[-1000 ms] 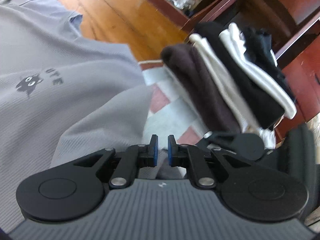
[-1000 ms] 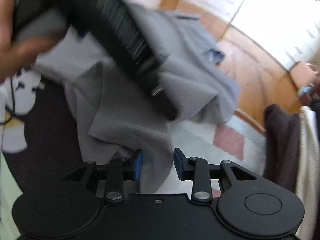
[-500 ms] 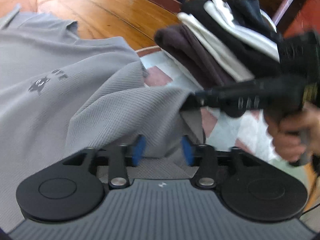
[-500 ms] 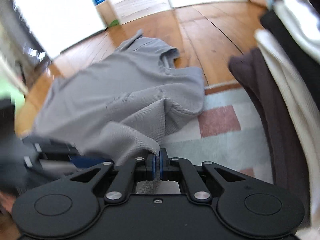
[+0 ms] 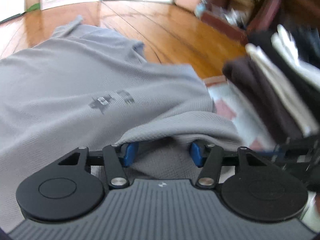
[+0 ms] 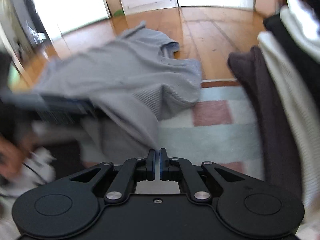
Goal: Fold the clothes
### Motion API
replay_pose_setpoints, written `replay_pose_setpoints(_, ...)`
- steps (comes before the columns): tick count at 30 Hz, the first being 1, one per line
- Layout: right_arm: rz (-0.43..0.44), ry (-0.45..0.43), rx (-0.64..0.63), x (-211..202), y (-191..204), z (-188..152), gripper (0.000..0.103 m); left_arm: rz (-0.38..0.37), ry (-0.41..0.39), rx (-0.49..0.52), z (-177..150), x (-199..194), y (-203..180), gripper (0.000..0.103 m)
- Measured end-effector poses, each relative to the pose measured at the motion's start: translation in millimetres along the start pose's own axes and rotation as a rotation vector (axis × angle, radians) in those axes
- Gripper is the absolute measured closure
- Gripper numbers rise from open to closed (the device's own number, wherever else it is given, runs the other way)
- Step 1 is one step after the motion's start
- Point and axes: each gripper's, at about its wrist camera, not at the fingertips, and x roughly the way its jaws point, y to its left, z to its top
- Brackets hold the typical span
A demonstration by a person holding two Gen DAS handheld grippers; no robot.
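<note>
A grey shirt (image 5: 100, 76) with a small dark print lies spread over the wooden floor and a rug. One fold of it drapes over my left gripper (image 5: 163, 152). The left jaws stand wide and are closing, with shirt fabric between them that the blue pads (image 5: 130, 153) do not press. In the right wrist view the grey shirt (image 6: 124, 74) runs down in a stretched ridge into my right gripper (image 6: 157, 154), which is shut on its edge.
A stack of folded dark and white clothes (image 5: 270, 92) stands at the right, also the stack (image 6: 280, 84) in the right view. A checked rug (image 6: 212, 120) lies under the shirt's near edge. Wooden floor (image 5: 170, 30) stretches beyond. A person's hand (image 6: 8, 156) shows blurred at the left.
My left jaws went from shut to wide, with shirt fabric now over them. My right jaws closed on the shirt's edge, then rolled and pulled it up into a ridge.
</note>
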Motion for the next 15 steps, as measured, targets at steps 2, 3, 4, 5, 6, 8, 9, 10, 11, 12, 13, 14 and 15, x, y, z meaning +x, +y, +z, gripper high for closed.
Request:
replay_pose_setpoints(2,-0.079,0.017,-0.041,4.1,2.2,-5.3,0.100,-0.033,-0.013,-0.058,4.1,-5.6,8.2,0.049)
replay_pose_setpoints(3,-0.080,0.007,-0.030,1.2,0.9,-6.2,0.100,-0.052,-0.005,-0.076,5.5,-6.0,10.8,0.050)
replay_pose_setpoints(4,-0.080,-0.004,-0.018,-1.6,-0.3,-7.0,0.098,-0.073,0.012,-0.087,6.5,-4.9,12.5,0.051)
replay_pose_setpoints(5,-0.081,-0.014,-0.007,-4.5,-1.6,-7.9,0.095,-0.083,0.023,-0.093,6.6,-3.2,11.3,0.064)
replay_pose_setpoints(6,-0.052,-0.037,0.004,-10.1,-3.9,-6.6,0.092,-0.081,0.034,-0.093,6.1,-0.1,9.9,0.076)
replay_pose_setpoints(8,-0.007,-0.071,-0.012,-15.2,-0.9,-2.5,0.089,-0.069,0.061,-0.091,4.6,7.6,9.2,0.084)
replay_pose_setpoints(9,-0.003,-0.076,-0.032,-13.0,3.5,-0.6,0.079,-0.054,0.067,-0.090,3.7,11.0,9.7,0.090)
replay_pose_setpoints(10,0.002,-0.081,-0.051,-10.7,7.9,1.3,0.070,-0.038,0.066,-0.089,3.1,13.7,10.6,0.090)
replay_pose_setpoints(11,0.006,-0.086,-0.071,-8.5,12.3,3.3,0.069,-0.028,0.063,-0.093,3.1,14.4,12.1,0.090)
replay_pose_setpoints(12,0.007,-0.091,-0.102,-2.0,18.8,5.5,0.068,-0.031,0.053,-0.103,4.6,13.0,14.7,0.090)
replay_pose_setpoints(13,0.008,-0.095,-0.134,4.4,25.2,7.8,0.068,-0.047,0.034,-0.113,8.1,10.4,17.5,0.090)
replay_pose_setpoints(14,0.002,-0.092,-0.173,11.2,32.0,9.8,0.068,-0.068,0.010,-0.121,12.4,7.5,20.0,0.090)
replay_pose_setpoints(15,-0.011,-0.088,-0.229,20.7,39.6,13.1,0.068,-0.085,-0.007,-0.119,17.5,6.5,21.7,0.090)
